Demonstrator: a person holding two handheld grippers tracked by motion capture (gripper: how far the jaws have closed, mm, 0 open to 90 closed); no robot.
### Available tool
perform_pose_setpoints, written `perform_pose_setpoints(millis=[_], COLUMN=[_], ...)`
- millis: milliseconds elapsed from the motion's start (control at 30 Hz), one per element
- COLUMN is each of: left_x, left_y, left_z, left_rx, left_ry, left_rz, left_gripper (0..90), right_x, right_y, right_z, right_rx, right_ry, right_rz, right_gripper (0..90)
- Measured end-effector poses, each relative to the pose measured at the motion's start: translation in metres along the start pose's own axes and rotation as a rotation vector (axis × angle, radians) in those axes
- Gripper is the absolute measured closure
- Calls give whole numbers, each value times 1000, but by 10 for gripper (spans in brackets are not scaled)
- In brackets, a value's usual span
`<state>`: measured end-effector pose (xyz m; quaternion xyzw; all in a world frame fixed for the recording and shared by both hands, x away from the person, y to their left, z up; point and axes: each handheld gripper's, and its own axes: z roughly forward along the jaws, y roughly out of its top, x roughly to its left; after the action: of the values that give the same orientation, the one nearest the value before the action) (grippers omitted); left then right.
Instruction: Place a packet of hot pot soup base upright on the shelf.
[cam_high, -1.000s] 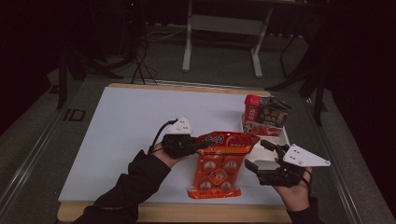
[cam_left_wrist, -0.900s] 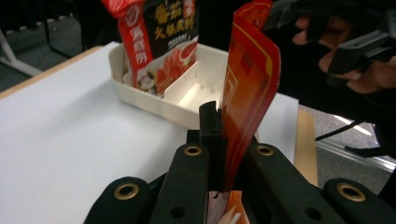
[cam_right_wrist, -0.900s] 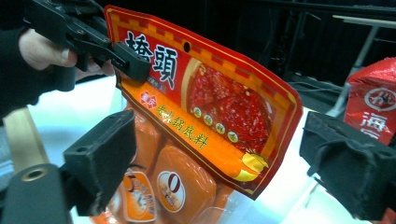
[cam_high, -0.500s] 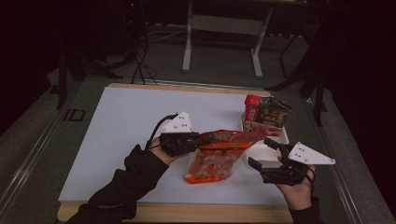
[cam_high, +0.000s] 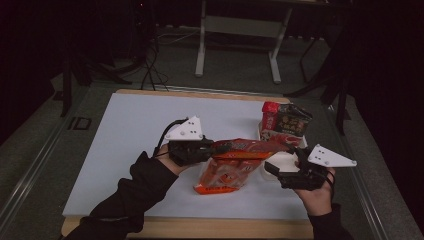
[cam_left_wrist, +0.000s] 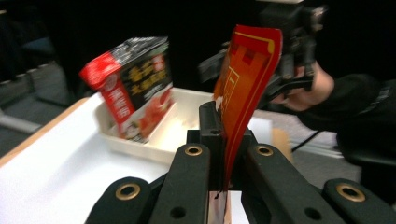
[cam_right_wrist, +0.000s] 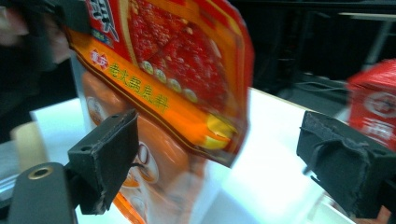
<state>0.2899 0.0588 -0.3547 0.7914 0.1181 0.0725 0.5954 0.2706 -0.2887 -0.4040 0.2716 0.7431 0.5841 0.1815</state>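
My left gripper (cam_high: 196, 149) is shut on the edge of a red snack packet (cam_high: 248, 146), held level above the white board. An orange packet (cam_high: 221, 176) hangs beneath it, its lower end near the board. In the left gripper view the jaws (cam_left_wrist: 223, 135) pinch the red packet (cam_left_wrist: 247, 74) upright. My right gripper (cam_high: 286, 170) stands open just right of the packets. Seen from the right gripper view, the red packet (cam_right_wrist: 187, 51) and the orange packet (cam_right_wrist: 159, 158) hang in front of the wide gap between its jaws (cam_right_wrist: 229, 163), untouched by the pads.
A white tray (cam_high: 289, 159) sits at the board's right side with a red and black packet (cam_high: 283, 121) standing in it, also the tray (cam_left_wrist: 187, 135) and packet (cam_left_wrist: 133, 84) in the left gripper view. The white board (cam_high: 125, 130) stretches left.
My left gripper has risen, lifting the red packet and tilting the orange one up off the board. The right gripper has stayed about where it was, open.
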Motion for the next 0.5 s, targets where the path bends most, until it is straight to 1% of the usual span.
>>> perform_pose_setpoints(millis=[67, 100, 133, 167, 200, 233, 267, 300, 333, 367, 400, 433, 467, 500], left_x=[-1, -2, -3, -4, -5, -6, -5, -5, -5, -4, -5, -5, -6, -7], left_y=[2, 2, 3, 3, 3, 3, 2, 2, 2, 1, 1, 1, 0, 0], left_z=[-1, -1, 0, 1, 2, 3, 3, 4, 5, 6, 7, 7, 8, 8], left_rx=[-15, -15, -14, -18, -15, -16, -20, -19, -19, -17, -20, -15, -8, -9], left_ry=[-12, -15, -17, -11, -18, -11, -15, -15, -12, -16, -10, -18, -9, 2], left_rz=[7, 3, 9, 13, 7, 11, 1, 1, -2, -5, -2, -6, 7, 9], left_gripper=[899, 900, 900, 900, 900, 900, 900, 900, 900, 899, 899, 899, 899, 899], right_x=[1, 2, 2, 2, 4, 4, 5, 6, 7, 9, 10, 10, 12, 14], right_y=[4, 6, 7, 8, 10, 12, 13, 13, 14, 14, 15, 15, 15, 15], right_z=[2, 3, 4, 5, 7, 7, 8, 8, 9, 10, 10, 11, 13, 15], right_rx=[-3, -8, -11, -11, -17, -20, -25, -21, -11, 2, 22, 31, 44, 60], right_ry=[32, 34, 54, 69, 72, 100, 116, 134, 137, 140, 148, 163, 179, 186], right_rz=[-5, -10, -15, -18, -30, -29, -37, -56, -71, -95, -111, -111, -119, -133], right_gripper=[140, 161, 210, 229, 269, 345, 418, 485, 529, 611, 652, 671, 692, 775])
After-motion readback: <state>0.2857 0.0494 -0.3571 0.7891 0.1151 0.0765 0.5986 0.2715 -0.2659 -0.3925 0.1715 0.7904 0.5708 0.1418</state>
